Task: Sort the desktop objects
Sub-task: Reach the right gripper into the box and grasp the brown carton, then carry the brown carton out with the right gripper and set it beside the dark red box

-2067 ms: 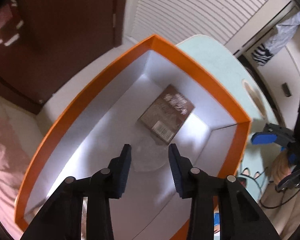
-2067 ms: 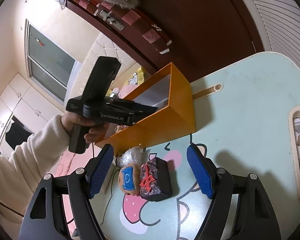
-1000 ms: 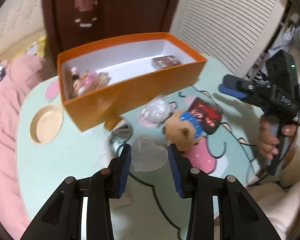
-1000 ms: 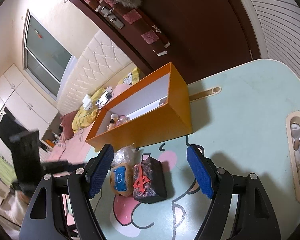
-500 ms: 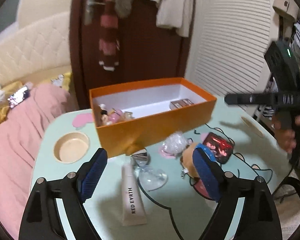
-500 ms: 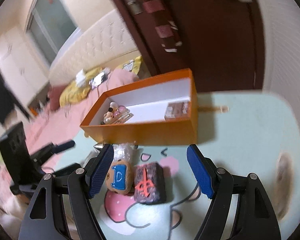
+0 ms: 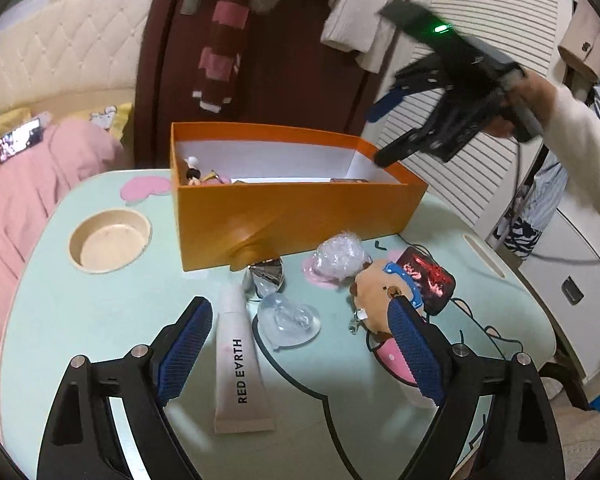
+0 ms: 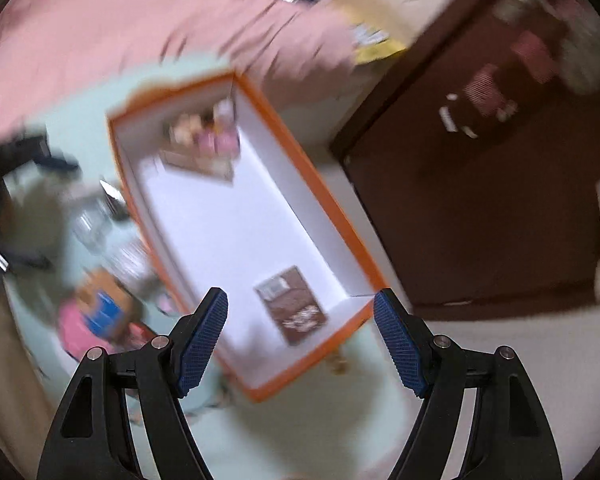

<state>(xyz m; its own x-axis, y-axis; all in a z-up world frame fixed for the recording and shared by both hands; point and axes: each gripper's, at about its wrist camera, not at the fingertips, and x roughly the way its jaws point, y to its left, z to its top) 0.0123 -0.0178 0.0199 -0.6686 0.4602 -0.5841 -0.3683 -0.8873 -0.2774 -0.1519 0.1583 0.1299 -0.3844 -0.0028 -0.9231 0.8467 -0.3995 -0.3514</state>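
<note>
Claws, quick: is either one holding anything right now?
Left claw: open, holding nothing; its jaws have just been opening over the table.
Right claw: open, holding nothing, above the orange box.

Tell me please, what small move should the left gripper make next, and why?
Probably ease the left gripper forward and down over the clear heart, then close. Its fingers have just opened wide with nothing between them, and the heart lies on the table just ahead, outside the orange box.
</note>
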